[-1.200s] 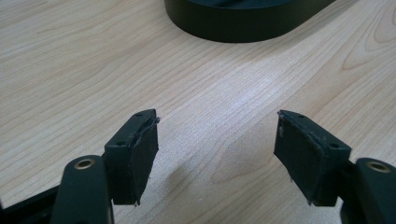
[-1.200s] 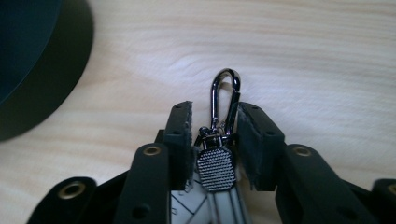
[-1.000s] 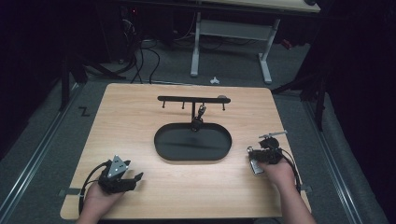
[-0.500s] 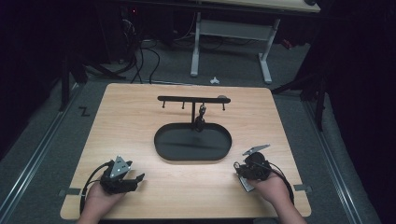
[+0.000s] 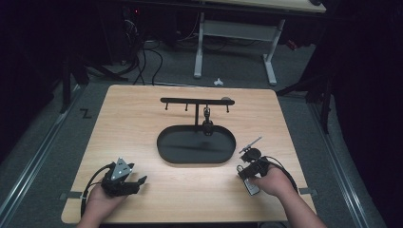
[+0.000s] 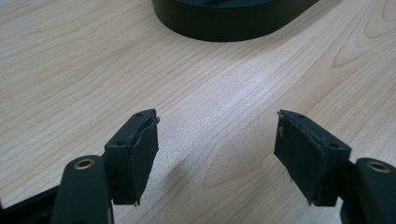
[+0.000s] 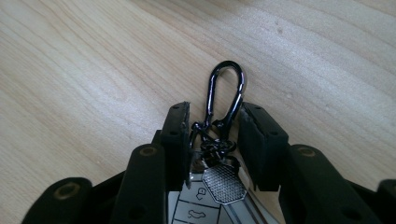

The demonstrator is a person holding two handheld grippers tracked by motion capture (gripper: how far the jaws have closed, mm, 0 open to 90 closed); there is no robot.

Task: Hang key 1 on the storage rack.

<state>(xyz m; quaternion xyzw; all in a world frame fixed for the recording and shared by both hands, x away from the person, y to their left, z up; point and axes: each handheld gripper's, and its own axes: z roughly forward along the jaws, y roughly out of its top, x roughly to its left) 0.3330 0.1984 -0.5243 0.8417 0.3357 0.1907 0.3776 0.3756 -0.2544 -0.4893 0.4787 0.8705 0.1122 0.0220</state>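
Note:
A set of keys lies at the table's front right: a black carabiner (image 7: 226, 91), small chain links, a metal tag (image 7: 224, 183) and a white key fob (image 5: 251, 188). My right gripper (image 7: 215, 121) is low over it, jaws narrowed onto the carabiner's base and the links, pads (image 7: 180, 140) touching them. In the high view the right gripper (image 5: 248, 167) sits right of the black oval tray (image 5: 196, 159). My left gripper (image 6: 215, 140) stands open over bare wood at the front left (image 5: 124, 179).
A black hook rack (image 5: 196, 100) stands behind the tray, with a small dark keychain (image 5: 207, 124) hanging from one hook. The tray's rim (image 6: 224, 28) lies ahead of the left gripper. Beyond the table are a desk frame and cables on the floor.
The right hand has drawn back toward the front edge and shifted left, coming down over the keys. The left hand has stayed still.

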